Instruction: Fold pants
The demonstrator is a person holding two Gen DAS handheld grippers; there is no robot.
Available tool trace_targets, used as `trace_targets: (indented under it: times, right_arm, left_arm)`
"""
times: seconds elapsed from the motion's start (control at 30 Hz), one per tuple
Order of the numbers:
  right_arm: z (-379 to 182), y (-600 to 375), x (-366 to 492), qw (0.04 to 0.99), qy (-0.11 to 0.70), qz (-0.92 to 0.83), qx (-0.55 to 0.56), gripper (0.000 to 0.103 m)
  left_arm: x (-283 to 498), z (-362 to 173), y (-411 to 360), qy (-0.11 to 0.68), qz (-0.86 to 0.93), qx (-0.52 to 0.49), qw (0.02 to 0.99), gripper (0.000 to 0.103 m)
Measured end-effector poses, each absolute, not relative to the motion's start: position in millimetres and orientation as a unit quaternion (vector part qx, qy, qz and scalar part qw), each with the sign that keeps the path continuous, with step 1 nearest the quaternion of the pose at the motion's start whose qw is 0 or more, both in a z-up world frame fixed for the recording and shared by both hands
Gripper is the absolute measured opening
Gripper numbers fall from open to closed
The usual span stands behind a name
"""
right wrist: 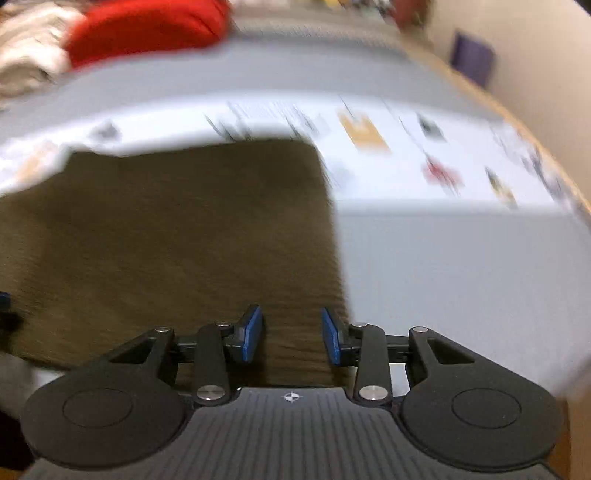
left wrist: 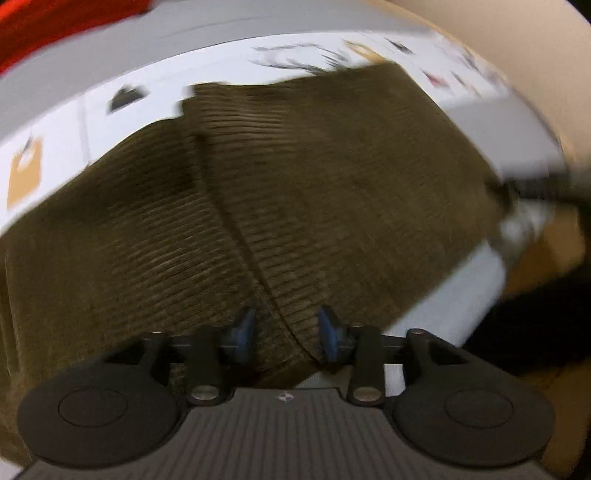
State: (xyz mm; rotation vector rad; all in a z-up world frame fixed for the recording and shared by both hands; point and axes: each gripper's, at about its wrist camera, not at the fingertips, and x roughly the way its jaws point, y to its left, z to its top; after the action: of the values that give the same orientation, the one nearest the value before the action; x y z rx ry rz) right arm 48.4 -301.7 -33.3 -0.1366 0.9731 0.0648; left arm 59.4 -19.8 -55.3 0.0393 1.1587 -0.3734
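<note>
Pants (left wrist: 295, 192), olive-brown corduroy, lie flat on a white printed sheet (right wrist: 461, 240) over a grey surface, filling most of both wrist views. Left gripper (left wrist: 287, 330) points steeply down at the cloth, jaws partly apart, a raised fold edge or seam running from 11 o'clock down into the gap between the blue pads (left wrist: 242, 332); cannot tell whether the pads press on it, looks not clamped. Right gripper (right wrist: 291, 334) also tilted down, jaws partly apart, straddling a strip of cloth right at the pants' right-hand edge, pads clear of it as far as blur allows. From each gripper the pants stretch away toward 12 o'clock; long axis probably runs side to side between the two hands, hard to be sure. Both about equally near, each already over cloth. Likely next: pinch the near edge and carry it toward 12. Left view alone shows the ridge and layered far corner; right view alone shows the clean right edge, bare sheet at 3 o'clock, and a red item (right wrist: 147, 29) with pale laundry at 11. Heavy motion blur.
</note>
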Motion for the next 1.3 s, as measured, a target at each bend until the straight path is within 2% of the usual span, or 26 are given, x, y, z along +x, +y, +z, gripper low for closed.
trace_targets:
  times: [0.17,0.23,0.33,0.43,0.5,0.53,0.57,0.67,0.8,0.9,1.0,1.1,1.23,1.3]
  right_arm:
    - [-25.8,-324.9,42.6,0.890,0.455,0.017,-0.003,0.039]
    - [-24.5,-330.2,44.0,0.890,0.455,0.011,0.002,0.039]
    - [-33.2,-343.1,49.5,0.871,0.490,0.002,0.039,0.039]
    - [-36.3,-349.6,50.2,0.863,0.500,-0.001,0.069,0.039]
    - [-38.3,-346.5,51.8,0.863,0.501,0.002,0.063,0.039]
    - [-38.6,-346.3,52.4,0.863,0.501,0.002,0.062,0.039]
    - [-39.3,-346.8,53.1,0.863,0.501,0.003,0.064,0.039]
    - [-41.4,-351.0,58.0,0.860,0.503,0.006,0.079,0.040]
    - [-40.8,-355.4,57.4,0.860,0.503,0.005,0.090,0.048]
    - [-42.5,-357.6,57.5,0.858,0.504,0.001,0.098,0.054]
    - [-44.8,-359.2,56.9,0.855,0.506,-0.001,0.114,0.055]
    - [-48.1,-361.9,58.7,0.848,0.510,-0.003,0.143,0.056]
    - [-48.7,-355.1,57.5,0.846,0.510,-0.011,0.156,0.062]
    - [-48.6,-350.4,57.2,0.848,0.508,-0.017,0.148,0.063]
  left_arm:
    - [68.8,-32.9,-3.9,0.506,-0.157,-0.033,0.847,0.034]
    - [79.0,-17.5,-7.6,0.474,-0.156,-0.019,0.866,0.028]
    - [104.6,-3.8,-20.1,0.432,-0.163,0.001,0.887,0.025]
    - [132.4,-12.3,-35.5,0.408,-0.173,0.022,0.896,0.018]
    - [148.8,-38.5,-39.0,0.421,-0.145,0.060,0.893,0.015]
    - [160.3,-56.6,-36.8,0.448,-0.116,0.077,0.883,0.021]
    - [165.2,-68.0,-23.8,0.464,-0.102,0.057,0.878,0.021]
    - [170.2,-50.8,-11.1,0.474,-0.084,-0.009,0.877,0.020]
    - [150.3,-6.5,-1.5,0.462,-0.082,0.004,0.883,0.021]
    - [121.1,20.0,6.8,0.452,-0.101,-0.012,0.886,0.026]
    - [90.5,35.9,9.6,0.441,-0.120,-0.039,0.889,0.034]
    - [56.1,36.0,12.3,0.409,-0.133,-0.051,0.901,0.042]
    - [34.7,14.9,11.4,0.425,-0.085,-0.041,0.900,0.040]
    - [31.6,20.4,12.9,0.403,-0.089,-0.043,0.910,0.041]
